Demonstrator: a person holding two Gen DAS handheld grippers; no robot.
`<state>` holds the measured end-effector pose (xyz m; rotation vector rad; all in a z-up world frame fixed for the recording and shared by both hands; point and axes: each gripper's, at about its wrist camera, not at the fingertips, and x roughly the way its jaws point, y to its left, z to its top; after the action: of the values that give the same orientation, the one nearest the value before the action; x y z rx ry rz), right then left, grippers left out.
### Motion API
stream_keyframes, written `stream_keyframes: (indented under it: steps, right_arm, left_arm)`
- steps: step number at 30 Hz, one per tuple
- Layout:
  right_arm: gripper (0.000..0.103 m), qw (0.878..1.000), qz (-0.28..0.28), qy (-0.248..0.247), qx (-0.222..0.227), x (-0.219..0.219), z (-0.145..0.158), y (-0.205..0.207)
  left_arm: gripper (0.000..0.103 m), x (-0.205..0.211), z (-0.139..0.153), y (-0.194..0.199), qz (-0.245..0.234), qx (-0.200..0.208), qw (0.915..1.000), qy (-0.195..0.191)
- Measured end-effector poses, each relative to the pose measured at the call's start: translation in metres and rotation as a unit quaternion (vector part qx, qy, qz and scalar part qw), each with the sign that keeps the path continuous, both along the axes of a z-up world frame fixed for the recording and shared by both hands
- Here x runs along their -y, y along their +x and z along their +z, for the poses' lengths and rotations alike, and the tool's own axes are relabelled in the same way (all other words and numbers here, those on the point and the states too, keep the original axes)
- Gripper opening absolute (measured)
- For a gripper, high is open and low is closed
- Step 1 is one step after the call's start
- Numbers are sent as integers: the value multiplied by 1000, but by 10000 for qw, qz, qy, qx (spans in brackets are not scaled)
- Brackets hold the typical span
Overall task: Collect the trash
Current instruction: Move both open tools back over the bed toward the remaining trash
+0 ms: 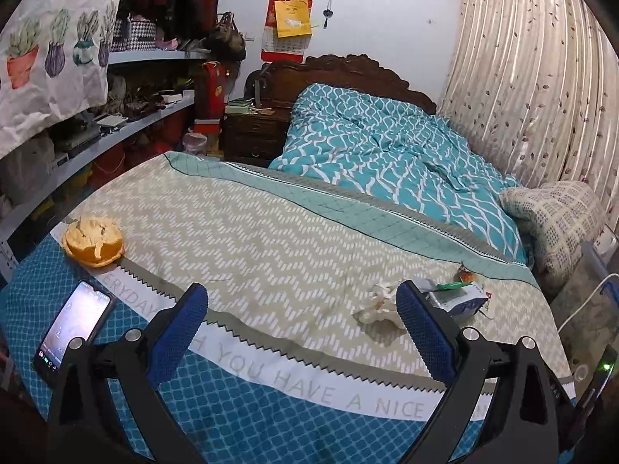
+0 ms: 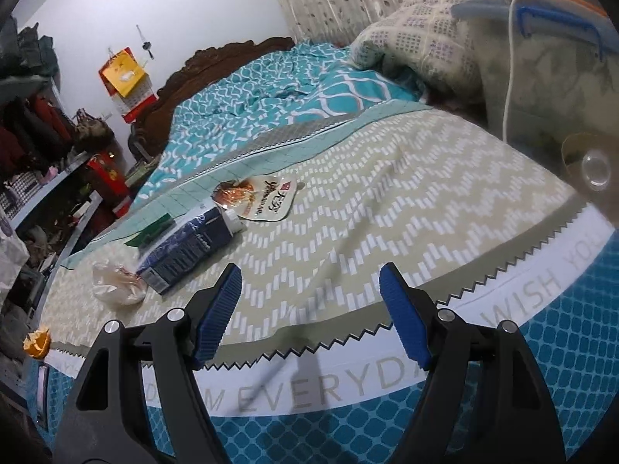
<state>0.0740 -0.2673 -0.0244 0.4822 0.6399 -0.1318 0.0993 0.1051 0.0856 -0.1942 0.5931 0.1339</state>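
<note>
Fingers (image 1: pixel 425 328) of the left gripper (image 1: pixel 301 321) and right gripper (image 2: pixel 309 309) stand wide apart, holding nothing above the bedspread (image 2: pixel 348 201).

White wall (image 1: pixel 367 19), carved wooden headboard (image 1: pixel 348 73), leaf-print curtain (image 1: pixel 534 77), cluttered shelves (image 1: pixel 127 123).

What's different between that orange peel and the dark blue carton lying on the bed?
The orange peel is rounded, torn open and bright orange; the blue carton is boxy, dark blue and printed. The orange peel sits alone near the phone, while the blue carton lies on its side among a crumpled tissue and a snack wrapper. Both rest on the bedspread, untouched by either claw.
</note>
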Motion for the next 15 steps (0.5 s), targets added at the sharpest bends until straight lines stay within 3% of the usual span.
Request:
stream_keyframes:
  steps: [7, 12, 15]
  right_arm:
    - [75, 10000, -45, 12, 1, 3, -2, -1]
    - [75, 9998, 33, 179, -42, 5, -4, 1]
    - [75, 9991, 164, 368, -105, 2, -5, 7]
  left_arm:
    - [94, -31, -17, 15, -8, -240, 9997, -100]
    - [94, -67, -32, 52, 58, -560, 9969, -552]
    - [94, -67, -36, 79, -66, -745, 9957, -544]
